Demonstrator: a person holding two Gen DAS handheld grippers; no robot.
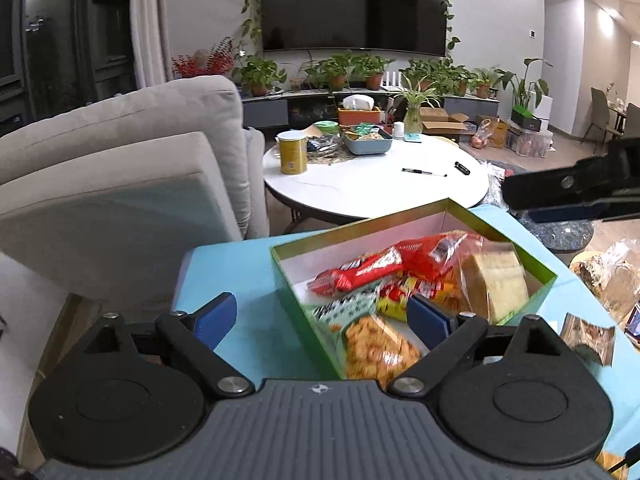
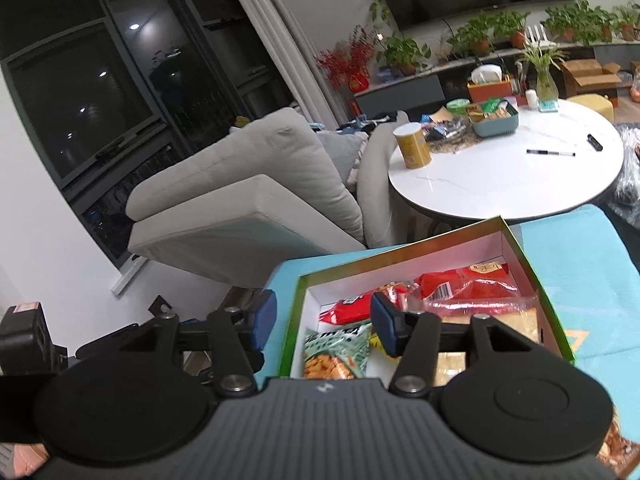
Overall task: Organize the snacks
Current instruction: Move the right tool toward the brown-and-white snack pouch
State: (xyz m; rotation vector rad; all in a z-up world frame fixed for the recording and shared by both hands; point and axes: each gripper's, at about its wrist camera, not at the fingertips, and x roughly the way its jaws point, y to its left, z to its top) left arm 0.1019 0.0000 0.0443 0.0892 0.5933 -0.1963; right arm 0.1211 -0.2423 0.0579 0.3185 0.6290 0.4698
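A green box (image 1: 308, 312) with a white inside stands on a light blue surface (image 1: 248, 340). It holds several snack packs: red wrappers (image 1: 360, 270), a bag of orange crackers (image 1: 378, 350) and a clear bag of pale wafers (image 1: 498, 280). My left gripper (image 1: 324, 320) is open and empty, its jaws straddling the box's near left wall. The right gripper's closed-looking arm (image 1: 576, 192) shows at the far right above the box. In the right wrist view the same box (image 2: 556, 320) lies below my right gripper (image 2: 324, 320), which is open and empty over the box's left wall.
A loose snack pack (image 1: 588, 338) lies on the blue surface right of the box. A grey sofa (image 1: 120, 168) stands to the left. A round white table (image 1: 376, 184) behind holds a yellow can (image 1: 293, 154), a blue tray and a pen.
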